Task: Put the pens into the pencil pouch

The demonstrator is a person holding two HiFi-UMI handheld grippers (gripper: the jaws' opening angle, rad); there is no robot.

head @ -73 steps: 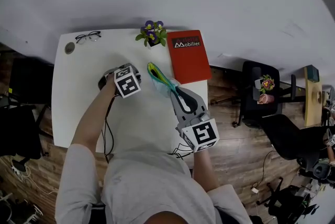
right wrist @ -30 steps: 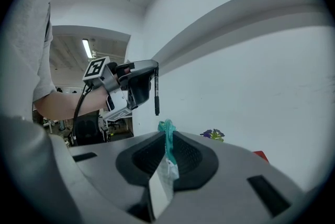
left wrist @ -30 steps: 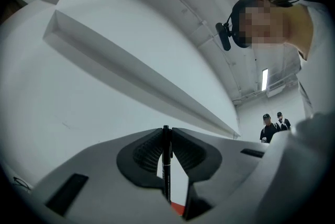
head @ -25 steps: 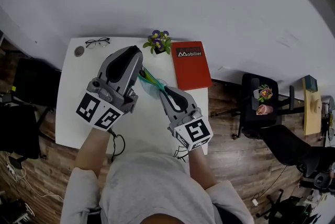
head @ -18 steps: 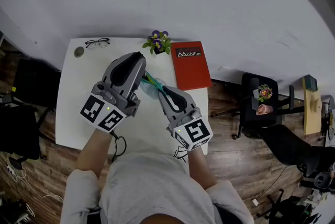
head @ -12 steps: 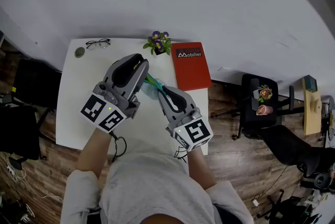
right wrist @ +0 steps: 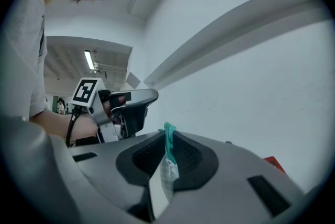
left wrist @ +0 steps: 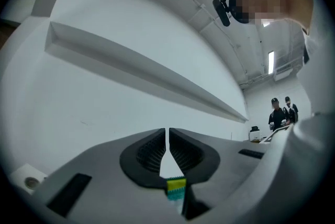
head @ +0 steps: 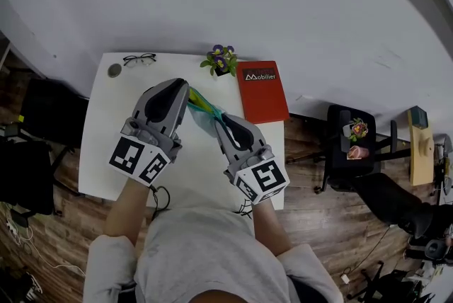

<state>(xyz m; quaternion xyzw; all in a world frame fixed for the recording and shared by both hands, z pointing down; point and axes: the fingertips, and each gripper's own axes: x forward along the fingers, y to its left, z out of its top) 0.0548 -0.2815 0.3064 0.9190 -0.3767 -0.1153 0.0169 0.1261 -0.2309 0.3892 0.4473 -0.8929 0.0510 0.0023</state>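
Observation:
The pencil pouch, see-through teal with a yellow-green edge, hangs above the white table between both grippers. My left gripper is shut on its far left end; in the left gripper view a yellow and teal strip of the pouch shows deep between the nearly touching jaws. My right gripper is shut on the near end, and the pouch's teal edge stands pinched between its jaws. The left gripper also shows in the right gripper view. No pen is visible.
A red book lies at the table's right side, a small potted plant at the back edge, glasses and a small round object at the back left. Cables hang off the front edge. Black chairs stand at the right.
My left gripper rose from the table, came up to the pouch's far end and shut on it. The right gripper kept holding the pouch, nearly still.

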